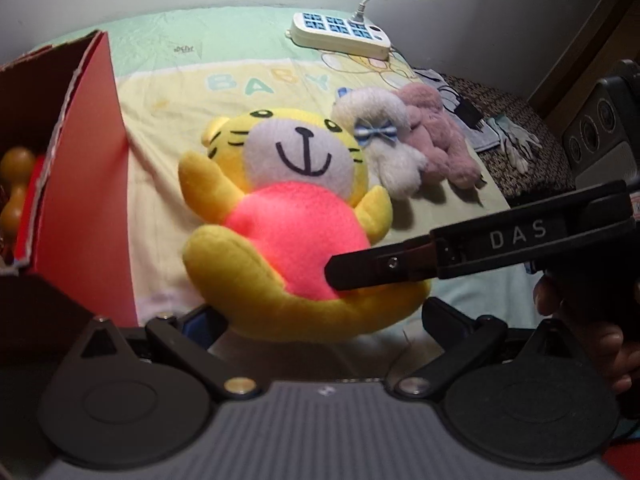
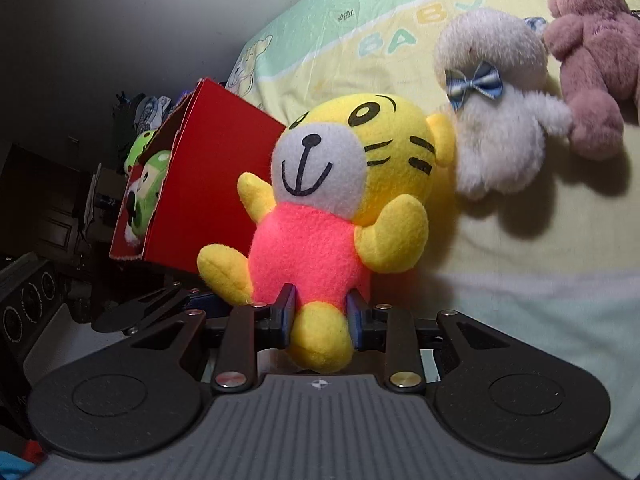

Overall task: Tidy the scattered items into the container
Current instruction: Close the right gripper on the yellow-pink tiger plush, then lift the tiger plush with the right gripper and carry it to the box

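Observation:
A yellow tiger plush (image 1: 296, 236) with a pink belly is held between both grippers, next to the red cardboard box (image 1: 80, 184). My left gripper (image 1: 316, 316) has its jaws wide around the plush's lower body, with the pads against its sides. My right gripper (image 2: 318, 316) is shut on one yellow foot of the tiger plush (image 2: 320, 336). One finger (image 1: 376, 268) of the right gripper crosses the pink belly in the left wrist view. The open-topped red cardboard box (image 2: 208, 184) stands just behind and left of the plush.
A white plush with a blue bow (image 2: 500, 140) and a pink plush (image 2: 592, 60) lie on the baby-print sheet (image 1: 168, 92). A power strip (image 1: 340, 32) sits at the far edge. Green toys (image 2: 148, 184) and orange balls (image 1: 16, 160) fill the box. Gloves (image 1: 516, 144) lie to the right.

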`<state>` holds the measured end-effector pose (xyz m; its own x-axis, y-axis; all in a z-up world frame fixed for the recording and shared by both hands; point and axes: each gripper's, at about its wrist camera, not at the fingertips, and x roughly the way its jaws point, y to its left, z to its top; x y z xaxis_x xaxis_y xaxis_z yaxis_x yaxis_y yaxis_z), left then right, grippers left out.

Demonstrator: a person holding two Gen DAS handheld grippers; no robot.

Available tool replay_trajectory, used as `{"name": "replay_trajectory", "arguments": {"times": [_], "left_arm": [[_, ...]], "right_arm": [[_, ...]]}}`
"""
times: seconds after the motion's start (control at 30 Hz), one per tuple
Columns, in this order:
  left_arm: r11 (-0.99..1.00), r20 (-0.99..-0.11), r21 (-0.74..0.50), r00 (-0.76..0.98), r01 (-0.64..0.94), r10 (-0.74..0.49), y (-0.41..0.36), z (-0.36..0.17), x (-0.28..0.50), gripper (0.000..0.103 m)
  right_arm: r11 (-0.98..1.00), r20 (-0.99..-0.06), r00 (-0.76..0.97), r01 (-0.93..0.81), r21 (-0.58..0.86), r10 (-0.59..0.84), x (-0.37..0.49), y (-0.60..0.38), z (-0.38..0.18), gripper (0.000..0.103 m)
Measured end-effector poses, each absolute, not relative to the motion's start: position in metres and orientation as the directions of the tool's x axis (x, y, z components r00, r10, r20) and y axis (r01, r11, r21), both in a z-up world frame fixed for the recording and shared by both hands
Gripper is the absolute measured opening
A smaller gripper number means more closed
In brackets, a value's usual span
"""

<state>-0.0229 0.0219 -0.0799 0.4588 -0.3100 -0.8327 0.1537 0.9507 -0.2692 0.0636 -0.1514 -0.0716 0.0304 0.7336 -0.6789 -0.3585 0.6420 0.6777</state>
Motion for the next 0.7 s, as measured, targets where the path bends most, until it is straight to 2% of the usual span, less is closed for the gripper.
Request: {"name": "replay_trajectory", "arguments": {"times": [0.27, 0.3, 0.37, 0.43, 0.57, 0.7], "left_arm": [[0.938, -0.833, -0.286, 0.433, 0.195, -0.344, 0.017, -0.083, -0.053, 0.102], [0.939, -0.831, -0.286, 0.437, 0.193, -0.343, 0.018, -0.083, -0.054, 0.102], [0.943, -0.824, -0.279, 0.46, 0.18, -0.331, 0.022, -0.081, -0.054, 0.102], [0.949, -0.81, -0.268, 0.495, 0.167, -0.315, 0.028, -0.076, -0.051, 0.102], [0.956, -0.797, -0.257, 0.529, 0.142, -0.293, 0.033, -0.074, -0.033, 0.102], [0.957, -0.812, -0.277, 0.513, 0.081, -0.279, 0.037, -0.084, -0.015, 0.102]], "right_arm": [[0.668, -0.699, 0.033, -0.331, 0.667, 0.714, 0.032, -0.163, -0.072, 0.032], [0.673, -0.698, 0.048, -0.32, 0.667, 0.714, 0.032, -0.166, -0.073, 0.037], [0.684, -0.689, 0.094, -0.275, 0.675, 0.718, 0.034, -0.174, -0.074, 0.039], [0.683, -0.675, 0.12, -0.219, 0.697, 0.728, 0.038, -0.18, -0.077, 0.053], [0.677, -0.664, 0.136, -0.118, 0.726, 0.735, 0.043, -0.187, -0.089, 0.054], [0.692, -0.67, 0.186, -0.1, 0.715, 0.719, 0.044, -0.184, -0.092, 0.054]]}}
